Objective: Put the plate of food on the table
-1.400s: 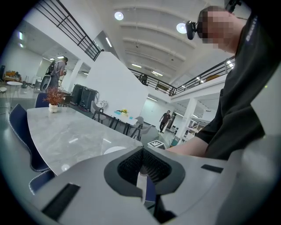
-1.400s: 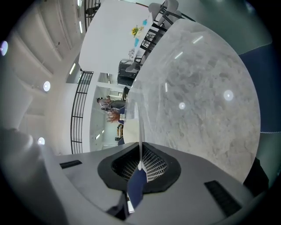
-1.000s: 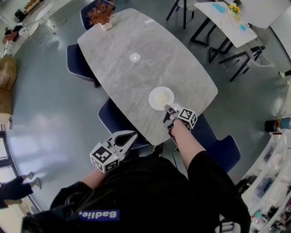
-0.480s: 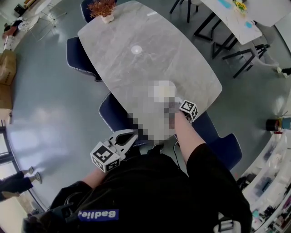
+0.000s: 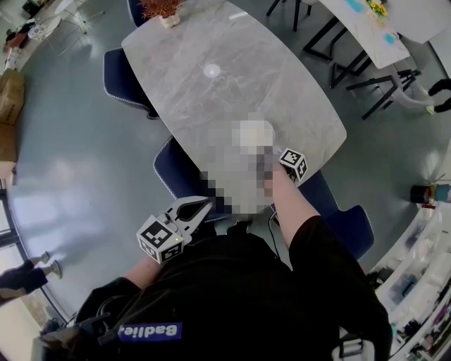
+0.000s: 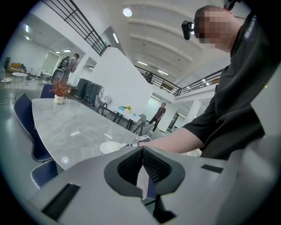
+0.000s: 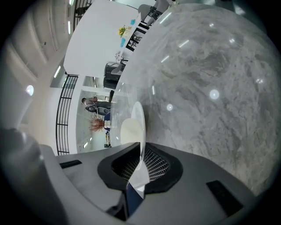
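A white plate (image 7: 137,121) with a pale mound of food (image 7: 128,130) is seen edge-on in the right gripper view. My right gripper (image 7: 140,154) is shut on its near rim. The plate (image 5: 252,134) is low over the near end of the grey marble table (image 5: 211,106); whether it touches the top I cannot tell. A mosaic patch covers it in the head view, where the right gripper's marker cube (image 5: 292,163) shows. My left gripper (image 5: 200,207) hangs by my body off the table's near edge, jaws together with nothing between them (image 6: 143,163). The plate (image 6: 112,146) shows beyond it.
A potted dried plant (image 5: 159,10) stands at the table's far end and a small white disc (image 5: 211,70) lies mid-table. Blue chairs (image 5: 121,72) (image 5: 176,168) (image 5: 337,215) ring the table. Other tables (image 5: 366,28) stand far right. People (image 6: 160,115) stand in the background.
The right gripper with the plate has shifted slightly lower over the table's near end. The left gripper has stayed by the body.
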`<state>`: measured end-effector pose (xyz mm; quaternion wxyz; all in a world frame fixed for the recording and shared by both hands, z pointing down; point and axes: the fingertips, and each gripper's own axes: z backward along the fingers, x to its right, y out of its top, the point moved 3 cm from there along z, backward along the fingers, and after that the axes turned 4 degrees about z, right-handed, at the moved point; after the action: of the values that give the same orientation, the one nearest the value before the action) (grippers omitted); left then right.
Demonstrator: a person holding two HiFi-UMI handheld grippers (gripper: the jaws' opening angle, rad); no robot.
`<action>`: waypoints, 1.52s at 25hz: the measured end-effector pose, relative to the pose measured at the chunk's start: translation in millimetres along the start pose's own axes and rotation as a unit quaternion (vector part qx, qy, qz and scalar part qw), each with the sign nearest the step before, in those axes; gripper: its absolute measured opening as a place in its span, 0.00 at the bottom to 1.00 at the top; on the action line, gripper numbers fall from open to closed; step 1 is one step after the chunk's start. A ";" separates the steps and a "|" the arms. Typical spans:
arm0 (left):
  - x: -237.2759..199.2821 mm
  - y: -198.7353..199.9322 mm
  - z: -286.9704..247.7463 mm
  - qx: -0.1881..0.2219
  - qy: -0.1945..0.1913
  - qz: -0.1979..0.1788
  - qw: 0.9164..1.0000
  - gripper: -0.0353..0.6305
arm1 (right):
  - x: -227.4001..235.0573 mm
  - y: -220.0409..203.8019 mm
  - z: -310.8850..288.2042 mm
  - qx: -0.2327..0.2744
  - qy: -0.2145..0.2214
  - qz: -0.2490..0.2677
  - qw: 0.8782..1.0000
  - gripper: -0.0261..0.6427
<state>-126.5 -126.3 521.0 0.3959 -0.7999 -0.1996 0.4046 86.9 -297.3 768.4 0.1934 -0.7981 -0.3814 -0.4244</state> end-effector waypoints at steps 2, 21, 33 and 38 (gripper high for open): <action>-2.1 0.2 2.3 0.001 0.002 0.001 1.000 0.06 | -0.4 0.0 -0.9 -0.002 -0.006 0.002 1.000 0.07; -14.8 -3.7 14.0 0.012 0.015 0.012 1.000 0.06 | 6.2 -2.8 -9.5 -0.034 -0.068 -0.003 0.997 0.30; -15.2 -2.5 16.1 0.020 0.006 0.006 1.000 0.06 | 12.2 -13.3 9.6 -0.042 -0.078 -0.012 0.996 0.33; -7.9 -0.6 12.0 0.019 -0.006 -0.001 1.000 0.06 | 4.6 -21.4 26.5 -0.029 -0.036 -0.017 0.999 0.33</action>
<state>-140.8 -125.4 521.1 0.4098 -0.7895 -0.1949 0.4132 85.9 -264.9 756.9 0.1494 -0.8117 -0.3888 -0.4095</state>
